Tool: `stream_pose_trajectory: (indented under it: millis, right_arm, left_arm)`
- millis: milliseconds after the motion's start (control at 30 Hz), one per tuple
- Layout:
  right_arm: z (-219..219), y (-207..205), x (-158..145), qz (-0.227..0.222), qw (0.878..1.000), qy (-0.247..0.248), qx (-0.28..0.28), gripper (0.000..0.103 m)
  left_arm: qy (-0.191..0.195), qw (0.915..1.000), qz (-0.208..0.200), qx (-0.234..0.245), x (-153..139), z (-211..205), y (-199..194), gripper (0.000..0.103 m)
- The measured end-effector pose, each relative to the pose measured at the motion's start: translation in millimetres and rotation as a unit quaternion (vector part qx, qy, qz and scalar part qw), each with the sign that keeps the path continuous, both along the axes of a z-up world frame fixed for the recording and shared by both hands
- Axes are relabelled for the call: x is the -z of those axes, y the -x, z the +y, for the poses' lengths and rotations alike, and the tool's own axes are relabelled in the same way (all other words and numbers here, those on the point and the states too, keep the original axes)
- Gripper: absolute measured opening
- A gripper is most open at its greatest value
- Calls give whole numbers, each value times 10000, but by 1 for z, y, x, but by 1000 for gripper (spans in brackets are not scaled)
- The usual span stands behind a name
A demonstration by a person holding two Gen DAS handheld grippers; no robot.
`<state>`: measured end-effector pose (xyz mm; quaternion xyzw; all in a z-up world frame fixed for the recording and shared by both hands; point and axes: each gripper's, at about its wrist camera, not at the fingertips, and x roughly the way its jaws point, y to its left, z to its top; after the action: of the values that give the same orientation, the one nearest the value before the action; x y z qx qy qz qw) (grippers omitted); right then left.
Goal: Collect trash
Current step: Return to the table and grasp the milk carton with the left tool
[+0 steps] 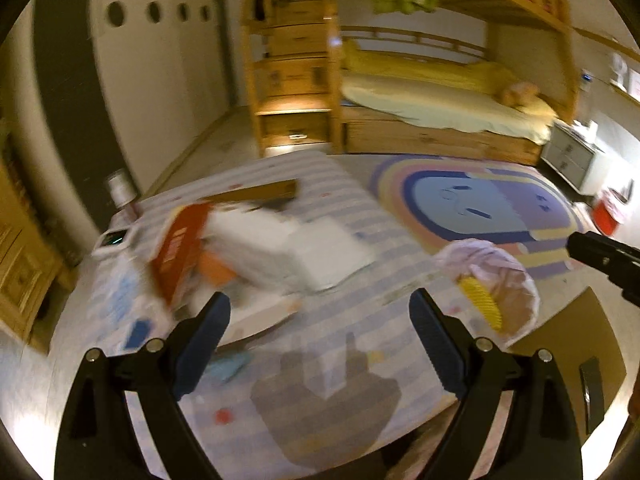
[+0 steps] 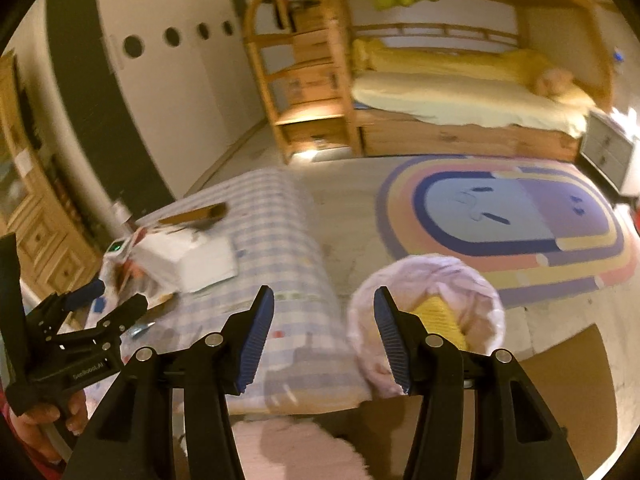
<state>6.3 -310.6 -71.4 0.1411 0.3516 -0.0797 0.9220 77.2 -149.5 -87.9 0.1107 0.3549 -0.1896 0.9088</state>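
Observation:
Trash lies piled on the checked tablecloth [image 1: 340, 360]: a red carton [image 1: 180, 256], a white box [image 1: 288, 248] and a flat cardboard strip [image 1: 256, 194]. The white box [image 2: 188, 260] and the strip [image 2: 196, 214] also show in the right wrist view. A bin lined with a pink bag [image 1: 492, 292] stands off the table's right edge with a yellow item [image 1: 480, 300] inside. My left gripper [image 1: 320, 344] is open wide over the cloth, just short of the pile, and holds nothing. My right gripper [image 2: 324, 340] is open and hangs over the table edge beside the bin [image 2: 476, 304].
A can [image 1: 120, 190] and a small device with a green light [image 1: 114, 238] sit at the table's far left. Beyond are a colourful rug [image 1: 472, 208], a wooden bunk bed [image 1: 440, 92] and stair drawers [image 1: 296, 80]. Brown cardboard [image 1: 580, 340] lies on the floor at right.

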Motion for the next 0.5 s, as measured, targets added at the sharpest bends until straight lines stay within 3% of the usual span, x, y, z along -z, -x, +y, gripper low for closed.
stream_pose_trajectory:
  millis: [267, 500]
  right_arm:
    - [66, -29, -4, 16, 9962, 331, -810, 53]
    - [113, -60, -2, -59, 9887, 560, -1389, 53]
  left_arm:
    - [90, 9946, 57, -1036, 5, 94, -5, 92]
    - [304, 9865, 171, -1601, 12, 153, -14, 92]
